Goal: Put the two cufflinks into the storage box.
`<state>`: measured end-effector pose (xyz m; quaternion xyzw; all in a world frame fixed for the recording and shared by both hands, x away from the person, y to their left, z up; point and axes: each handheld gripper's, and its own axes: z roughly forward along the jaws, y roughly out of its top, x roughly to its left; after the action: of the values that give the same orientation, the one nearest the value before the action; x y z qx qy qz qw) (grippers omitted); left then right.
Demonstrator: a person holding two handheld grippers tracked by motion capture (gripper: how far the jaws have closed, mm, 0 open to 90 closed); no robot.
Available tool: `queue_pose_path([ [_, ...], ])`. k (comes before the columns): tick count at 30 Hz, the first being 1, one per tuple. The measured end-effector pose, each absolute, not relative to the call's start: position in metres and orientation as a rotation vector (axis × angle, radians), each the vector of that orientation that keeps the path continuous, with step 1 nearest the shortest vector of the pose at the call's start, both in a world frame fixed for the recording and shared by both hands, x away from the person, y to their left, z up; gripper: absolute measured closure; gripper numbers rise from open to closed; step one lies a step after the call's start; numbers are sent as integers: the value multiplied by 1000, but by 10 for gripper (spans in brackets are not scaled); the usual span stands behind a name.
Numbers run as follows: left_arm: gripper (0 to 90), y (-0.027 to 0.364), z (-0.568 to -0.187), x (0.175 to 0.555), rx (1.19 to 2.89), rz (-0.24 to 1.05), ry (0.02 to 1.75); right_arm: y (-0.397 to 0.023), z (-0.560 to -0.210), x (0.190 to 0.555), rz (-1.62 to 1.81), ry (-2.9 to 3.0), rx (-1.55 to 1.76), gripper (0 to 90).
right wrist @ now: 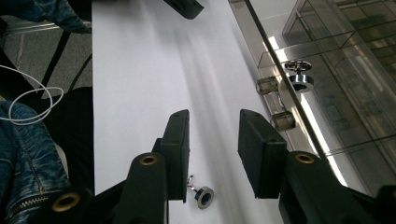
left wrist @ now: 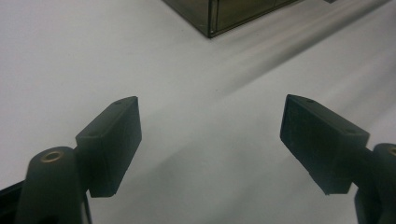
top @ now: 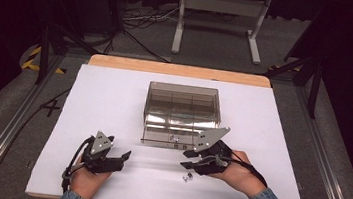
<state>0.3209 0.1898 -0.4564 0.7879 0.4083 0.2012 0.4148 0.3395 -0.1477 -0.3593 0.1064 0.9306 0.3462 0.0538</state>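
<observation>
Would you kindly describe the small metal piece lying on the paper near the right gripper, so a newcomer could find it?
Start at the clear box in the middle of the white sheet. Come toward the person to the right gripper; just below its jaws lies a tiny shiny magnet hook. Unlike its twin in the open drawer, it rests on bare paper.

The high view looks forward and down over the whole tabletop (top: 115, 92) from the person's side. Each gripper view sits low and close behind its own jaws; both share the white surface and the box (top: 182, 108).
</observation>
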Motion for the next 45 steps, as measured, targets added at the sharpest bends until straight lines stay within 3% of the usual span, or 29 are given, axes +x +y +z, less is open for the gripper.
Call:
queue_pose_path([
  [45,213,190,-456,321,1985,511,1022,-157,-418,338,942,2935,395,622],
])
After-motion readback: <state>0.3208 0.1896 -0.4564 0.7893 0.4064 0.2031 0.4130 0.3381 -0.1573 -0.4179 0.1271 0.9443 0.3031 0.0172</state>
